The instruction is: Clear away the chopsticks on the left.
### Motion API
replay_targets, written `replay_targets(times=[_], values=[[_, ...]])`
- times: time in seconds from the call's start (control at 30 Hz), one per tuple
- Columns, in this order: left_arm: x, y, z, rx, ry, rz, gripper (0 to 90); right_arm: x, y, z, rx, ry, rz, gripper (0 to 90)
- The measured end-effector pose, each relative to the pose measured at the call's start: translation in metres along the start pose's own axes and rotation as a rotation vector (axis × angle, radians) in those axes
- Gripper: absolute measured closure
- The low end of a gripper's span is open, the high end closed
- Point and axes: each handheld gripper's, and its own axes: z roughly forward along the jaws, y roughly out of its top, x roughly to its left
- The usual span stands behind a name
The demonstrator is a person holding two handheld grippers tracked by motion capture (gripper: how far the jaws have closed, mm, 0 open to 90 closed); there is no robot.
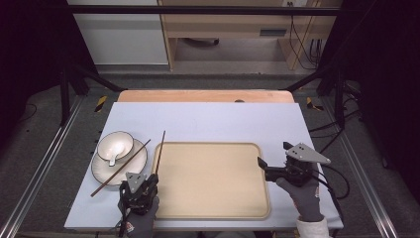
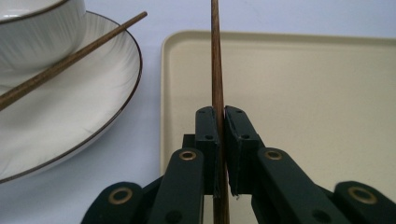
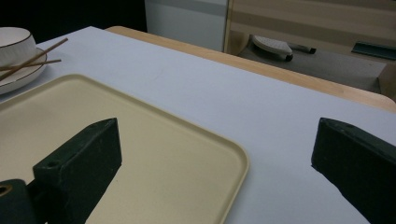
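A brown chopstick (image 2: 215,56) runs along the left rim of the beige tray (image 1: 213,181), and my left gripper (image 2: 220,126) is shut on its near part. From above, that gripper (image 1: 150,182) sits at the tray's front-left corner. A second chopstick (image 1: 121,167) lies slanted across a white plate (image 1: 101,171) that carries a white bowl (image 1: 115,145) with a spoon (image 1: 114,158). My right gripper (image 1: 274,153) is open at the tray's right edge. One of its jaws hangs over the tray (image 3: 140,140) and the other over the mat, with nothing between them.
A pale mat (image 1: 208,121) covers the table, and a strip of wooden tabletop (image 1: 205,95) shows at the far edge. Dark frame posts stand at both sides. Wooden furniture and cables are on the floor behind.
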Motion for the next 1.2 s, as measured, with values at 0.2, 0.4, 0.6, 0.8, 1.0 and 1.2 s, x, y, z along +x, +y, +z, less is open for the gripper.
replay_targets(times=[0.2, 0.4, 0.6, 0.8, 1.0, 1.2], values=[[0.0, -0.007, 0.007, 0.04, 0.013, 0.004, 84.4, 0.0, -0.001, 0.001, 0.007, 0.001, -0.007, 2.0], [-0.001, -0.01, 0.01, 0.062, 0.021, 0.015, 84.4, 0.001, -0.001, 0.002, 0.009, 0.001, -0.007, 2.0], [-0.003, -0.013, 0.014, 0.095, 0.026, 0.03, 84.3, 0.002, -0.002, 0.003, 0.017, 0.001, -0.007, 2.0], [-0.004, -0.014, 0.017, 0.119, 0.034, 0.04, 84.0, 0.003, -0.002, 0.004, 0.018, -0.001, -0.012, 2.0], [-0.004, -0.014, 0.018, 0.118, 0.039, 0.039, 83.8, 0.003, -0.002, 0.004, 0.016, 0.0, -0.013, 2.0], [-0.005, -0.013, 0.018, 0.128, 0.041, 0.046, 83.6, 0.003, -0.002, 0.004, 0.016, -0.001, -0.015, 2.0]])
